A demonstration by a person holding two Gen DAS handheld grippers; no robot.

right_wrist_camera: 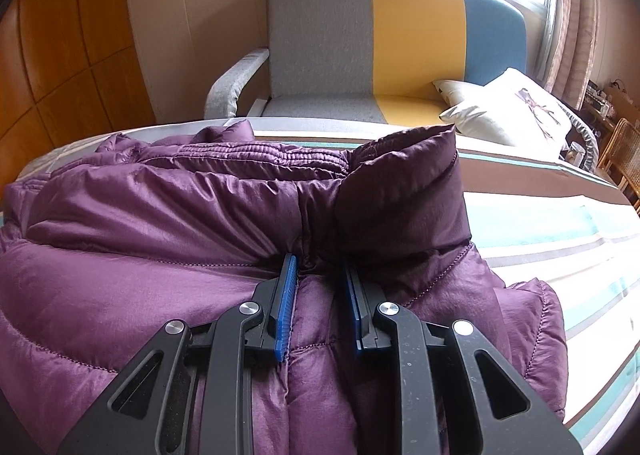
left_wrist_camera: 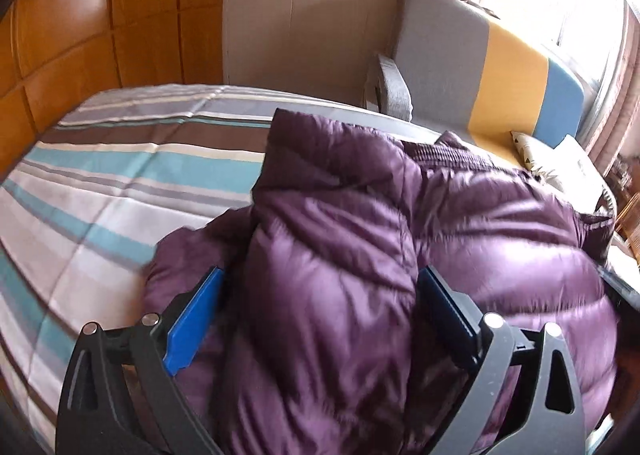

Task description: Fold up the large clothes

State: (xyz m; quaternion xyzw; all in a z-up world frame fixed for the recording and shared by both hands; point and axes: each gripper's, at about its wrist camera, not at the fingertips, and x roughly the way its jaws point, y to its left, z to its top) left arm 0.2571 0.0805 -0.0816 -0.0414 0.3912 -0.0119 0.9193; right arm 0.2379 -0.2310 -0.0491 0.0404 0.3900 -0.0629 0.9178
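Striped bedding (left_wrist_camera: 120, 175) in teal, brown and pale grey covers the bed, and behind it stands an armchair (right_wrist_camera: 360, 47) upholstered in grey, yellow and blue panels, with white cushions (right_wrist_camera: 504, 111) on its seat and bright window light beyond the curtains (right_wrist_camera: 576, 15). Orange wood panelling (left_wrist_camera: 80, 15) lines the wall to the side. A purple puffer jacket (right_wrist_camera: 160, 215) lies bunched on the bed, its ribbed collar toward the armchair. The left gripper (left_wrist_camera: 320, 287) is spread wide, its blue pads (left_wrist_camera: 196, 319) standing either side of a thick quilted fold of the jacket with clear space around it, so it grips nothing. The right gripper (right_wrist_camera: 318, 267) sits low on the jacket with its jaws only narrowly parted; a ridge of fabric lies between them at a seam, but the pads do not seem to press on it.
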